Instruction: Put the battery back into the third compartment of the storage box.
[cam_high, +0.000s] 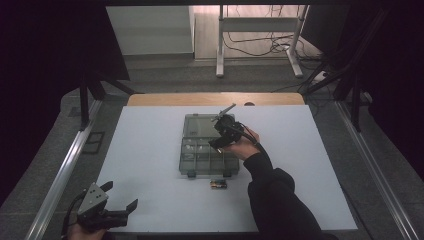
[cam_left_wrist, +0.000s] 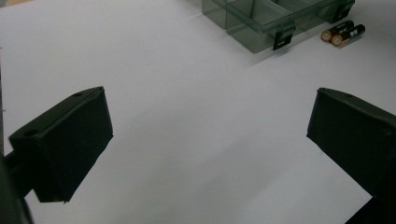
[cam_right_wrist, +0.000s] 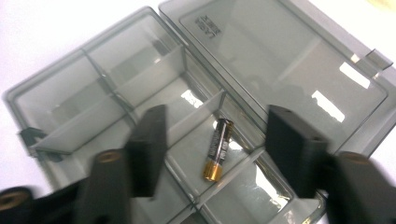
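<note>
A clear grey compartment box (cam_high: 184, 161) lies open mid-table, its lid (cam_high: 199, 125) folded flat on the far side. My right gripper (cam_high: 218, 144) hovers over the box, jaws open. In the right gripper view, one black-and-gold battery (cam_right_wrist: 218, 150) lies loose in a compartment of the box (cam_right_wrist: 56, 100) below the right gripper (cam_right_wrist: 217, 115), untouched by either jaw. Two more batteries (cam_high: 218, 184) lie side by side on the table just in front of the box. My left gripper (cam_high: 120, 196) rests near the front left corner, jaws wide open over bare table (cam_left_wrist: 210, 135).
The white table top (cam_high: 150, 150) has free room left and right of the box. In the left gripper view, the box corner (cam_left_wrist: 261, 21) and the two batteries (cam_left_wrist: 343, 33) are far ahead. A desk frame with cables (cam_high: 260, 45) stands beyond the table.
</note>
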